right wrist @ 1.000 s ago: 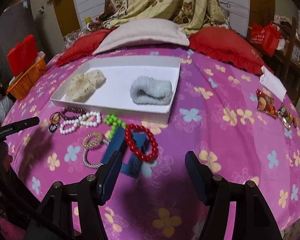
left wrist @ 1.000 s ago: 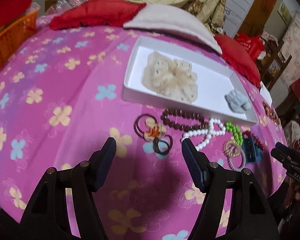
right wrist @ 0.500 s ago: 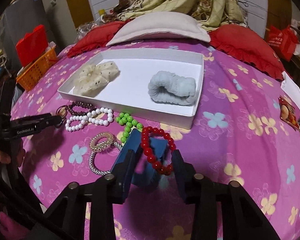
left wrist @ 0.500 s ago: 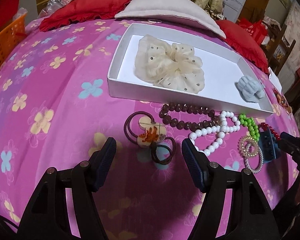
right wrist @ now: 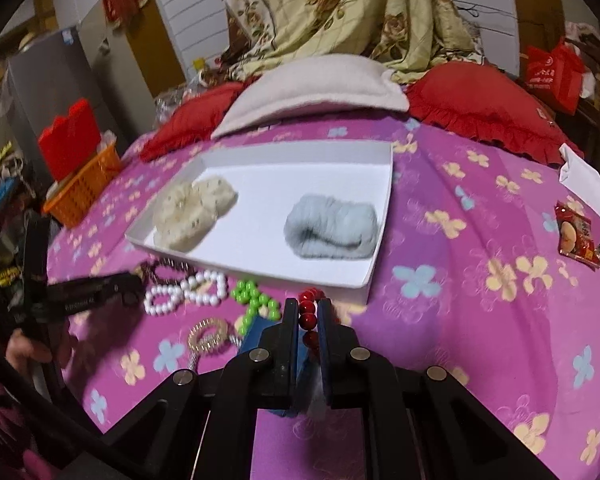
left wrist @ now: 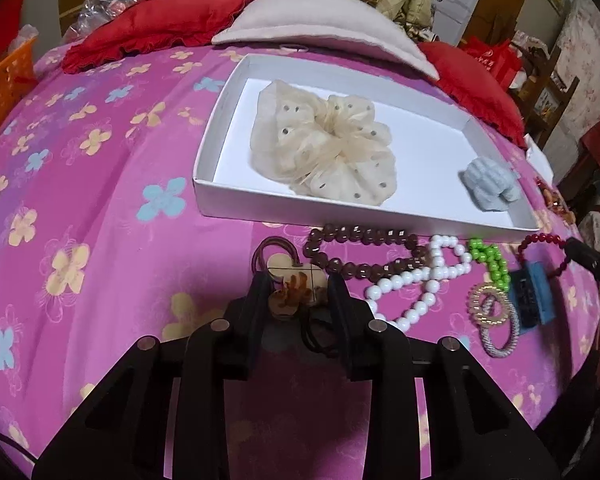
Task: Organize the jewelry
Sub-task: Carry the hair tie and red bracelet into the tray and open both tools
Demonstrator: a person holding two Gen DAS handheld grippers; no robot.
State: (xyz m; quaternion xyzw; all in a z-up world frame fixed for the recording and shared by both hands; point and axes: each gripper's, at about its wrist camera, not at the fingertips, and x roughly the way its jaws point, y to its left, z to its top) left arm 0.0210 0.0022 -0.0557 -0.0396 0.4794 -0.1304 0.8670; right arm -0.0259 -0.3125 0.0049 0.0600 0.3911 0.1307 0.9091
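A white tray (left wrist: 220, 168) on the pink flowered cover holds a cream scrunchie (left wrist: 324, 148) and a pale blue scrunchie (left wrist: 490, 188). In front of it lie a brown bead bracelet (left wrist: 360, 252), white pearl bracelet (left wrist: 416, 280), green bead bracelet (left wrist: 492, 260), gold ring bracelet (left wrist: 488, 308) and a blue clip (left wrist: 534, 296). My left gripper (left wrist: 298, 296) is shut on a hair tie with a cream charm (left wrist: 296, 284). My right gripper (right wrist: 307, 320) is shut on the red bead bracelet (right wrist: 309, 312), above the blue clip (right wrist: 256, 336).
Red pillows (right wrist: 480, 108) and a beige pillow (right wrist: 312, 88) lie behind the tray (right wrist: 376, 264). An orange basket (right wrist: 84, 188) stands at the left edge. Snack packets (right wrist: 576, 228) and a white paper (right wrist: 584, 180) lie at the right.
Both grippers moved forward and down and closed: the left one onto the charm hair tie, the right one onto the red bead bracelet.
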